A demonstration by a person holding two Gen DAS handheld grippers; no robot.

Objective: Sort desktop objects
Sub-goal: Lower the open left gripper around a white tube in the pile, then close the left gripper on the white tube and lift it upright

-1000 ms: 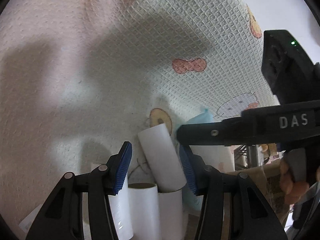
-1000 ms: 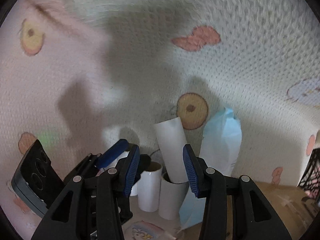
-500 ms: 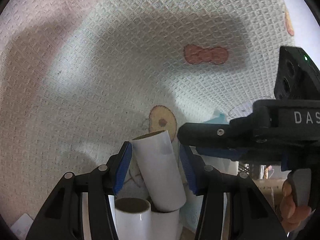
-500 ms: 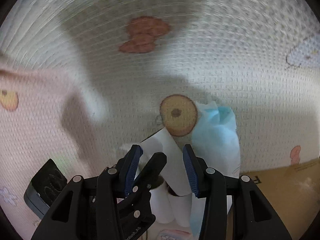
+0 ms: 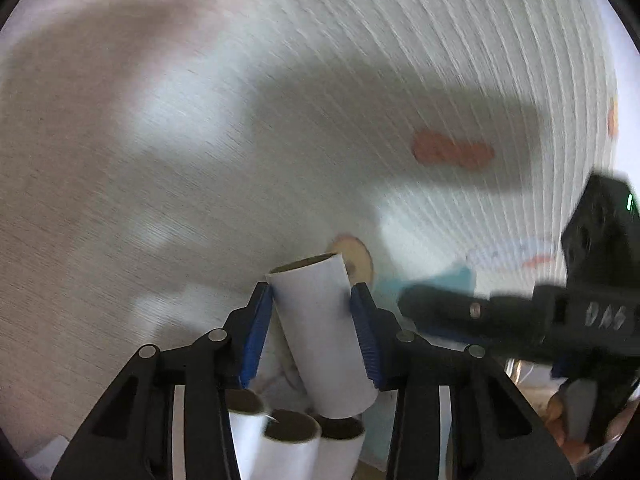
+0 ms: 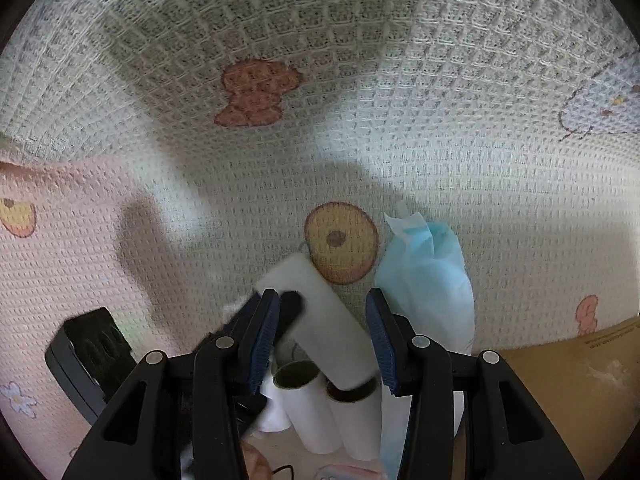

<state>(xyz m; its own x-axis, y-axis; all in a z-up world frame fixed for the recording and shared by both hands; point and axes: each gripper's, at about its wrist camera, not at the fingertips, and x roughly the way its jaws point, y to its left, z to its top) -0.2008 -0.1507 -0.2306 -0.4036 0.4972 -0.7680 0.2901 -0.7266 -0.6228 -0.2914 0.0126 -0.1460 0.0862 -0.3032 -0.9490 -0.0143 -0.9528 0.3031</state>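
A leaning white cardboard tube stands with its lower end in the mouth of one of a cluster of upright tubes on a waffle-weave cloth printed with cartoon figures. The left gripper brackets the leaning tube near its upper end and its jaws are closing; the blue pads sit at the tube's sides, though blur hides whether they press yet. The right gripper hovers above the same cluster with its jaws apart and nothing between the pads, beside a pale blue soft pack. The tube looks hollow, light and thin-walled, so it would probably buckle under a hard squeeze and slide out of its socket with little effort. A hold across the middle of its length, with the pads flat on the curved wall, seems safer than one at the open rim, where the card is weakest. The upright tubes look easy to topple when it lifts.
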